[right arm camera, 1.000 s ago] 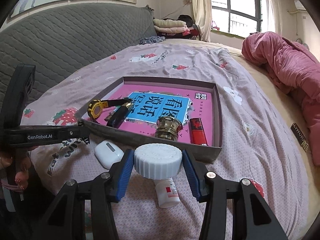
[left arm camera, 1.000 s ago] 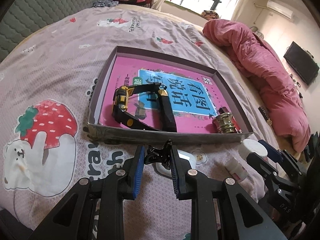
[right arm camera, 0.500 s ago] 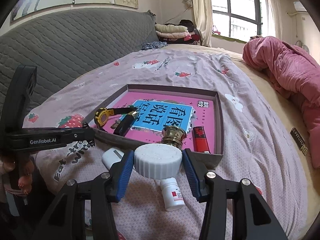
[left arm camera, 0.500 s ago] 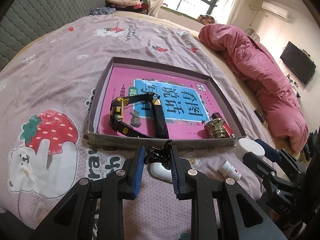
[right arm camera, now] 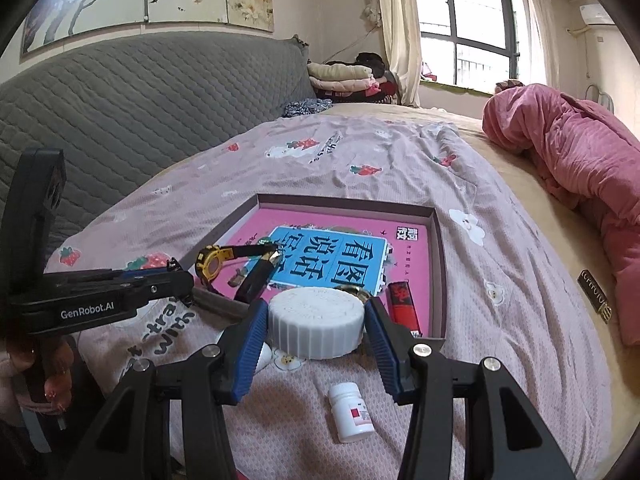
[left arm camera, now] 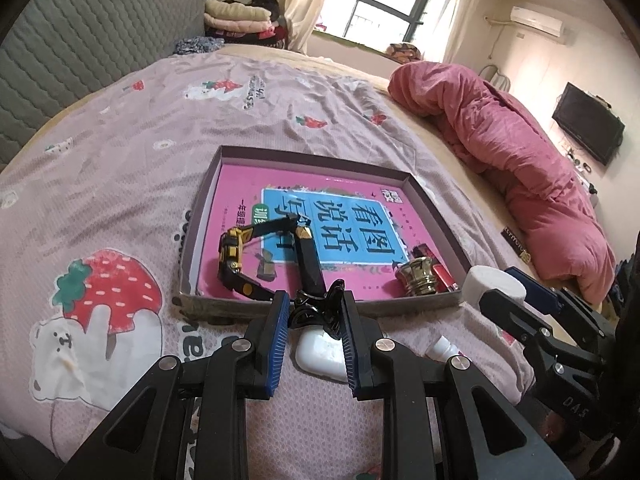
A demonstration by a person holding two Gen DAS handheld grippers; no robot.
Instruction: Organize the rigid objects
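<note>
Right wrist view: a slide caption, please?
Fingers grip a white lid above a tray on the bed.

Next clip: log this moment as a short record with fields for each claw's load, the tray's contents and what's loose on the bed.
left claw: shut on black hair clip
right claw: grips white ribbed cap
tray: pink book, watch, brass knob, red lighter
on bed: white case, small pill bottle

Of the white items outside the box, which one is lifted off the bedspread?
The ribbed white cap, clamped in the right gripper. The white case and small bottle lie on the bedspread.
</note>
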